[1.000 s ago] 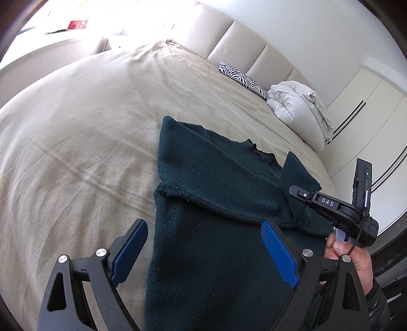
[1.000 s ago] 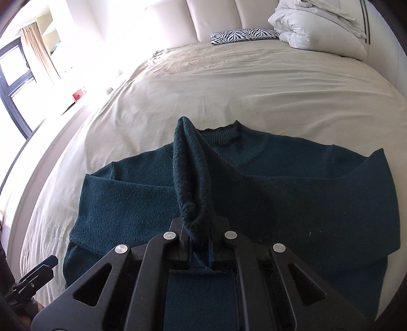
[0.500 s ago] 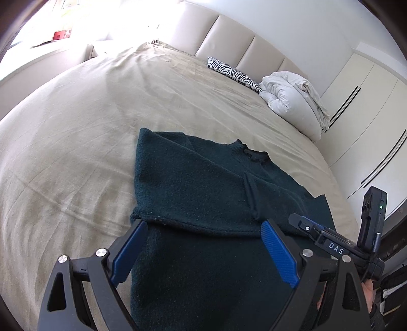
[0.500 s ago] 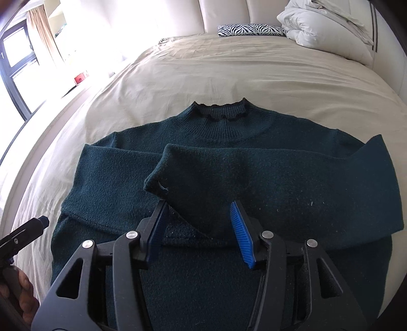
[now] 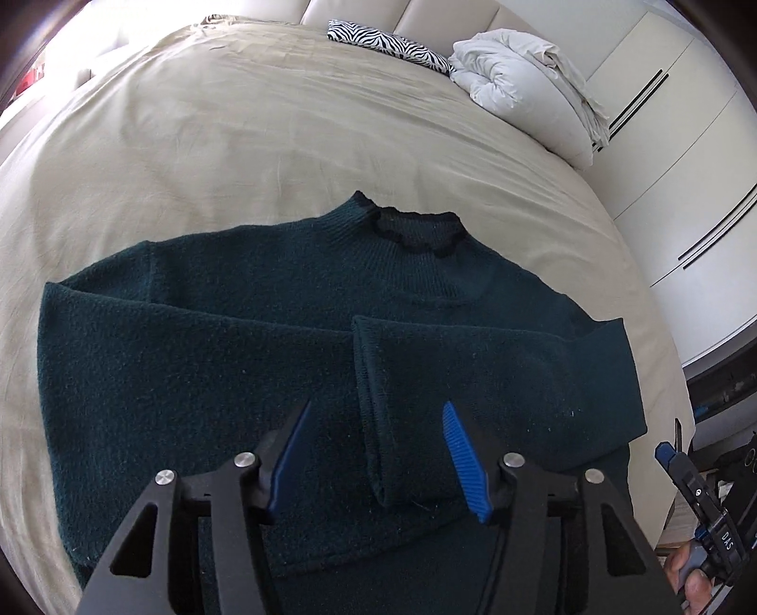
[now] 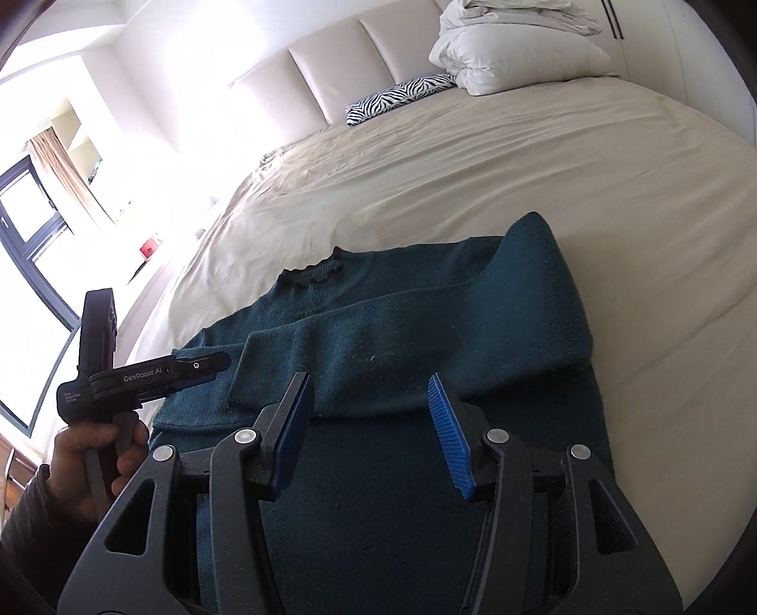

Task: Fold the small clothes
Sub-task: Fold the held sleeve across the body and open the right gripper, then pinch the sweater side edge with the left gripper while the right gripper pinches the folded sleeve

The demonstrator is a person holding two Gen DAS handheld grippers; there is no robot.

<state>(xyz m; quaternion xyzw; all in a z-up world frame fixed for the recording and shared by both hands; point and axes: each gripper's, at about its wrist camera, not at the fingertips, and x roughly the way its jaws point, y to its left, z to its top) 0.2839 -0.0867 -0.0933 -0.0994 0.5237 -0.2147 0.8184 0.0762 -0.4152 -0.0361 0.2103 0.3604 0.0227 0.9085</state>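
A dark teal sweater (image 5: 213,359) lies flat on the beige bed (image 5: 236,118), collar (image 5: 407,232) away from me. Both sleeves are folded across its chest; the right sleeve's cuff (image 5: 374,407) lies on top near the middle. My left gripper (image 5: 378,454) is open and empty, hovering over that cuff. My right gripper (image 6: 369,426) is open and empty above the sweater (image 6: 426,331), near its lower body. The left gripper also shows in the right wrist view (image 6: 208,364), held by a hand at the left.
A zebra-print pillow (image 5: 388,45) and a bundled white duvet (image 5: 525,80) lie at the head of the bed. White wardrobe doors (image 5: 686,180) stand to the right. A window (image 6: 33,227) and a bright ledge are on the left.
My right gripper has let go of the sleeve it held up; the sleeve now lies flat across the chest. The right gripper has drawn back and right. The left gripper has swung over the sweater's middle.
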